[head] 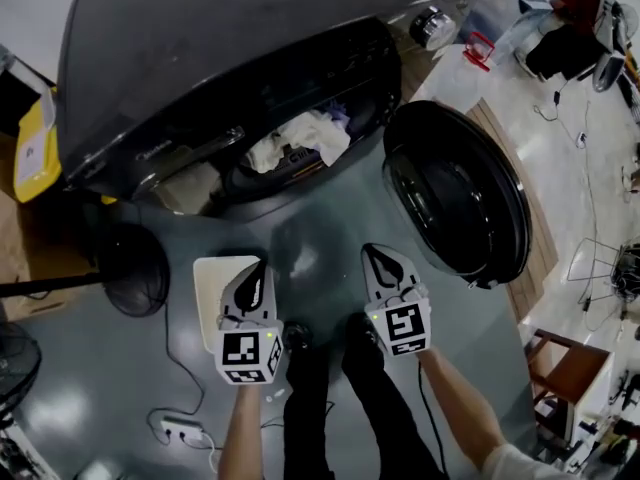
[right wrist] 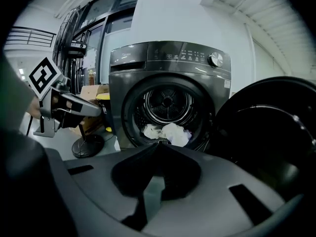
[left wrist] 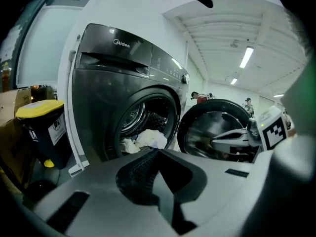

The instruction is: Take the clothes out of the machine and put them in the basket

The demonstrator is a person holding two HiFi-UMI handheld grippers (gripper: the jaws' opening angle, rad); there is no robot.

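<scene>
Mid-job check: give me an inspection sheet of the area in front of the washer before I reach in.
Surface: grey floor, glossy with reflections.
Job's things: washing machine, its round door swung fully open; pale clothes heaped at the drum mouth; white container, possibly the basket, on the floor under the left gripper.
Clutter: fan base and yellow-lidded bin left of the machine.
Grippers: left gripper and right gripper both shut, empty, side by side, short of the drum.
Cables: power strip with its cord on the floor at the left.
Surroundings: wooden stool at the right; people far behind the door.
</scene>
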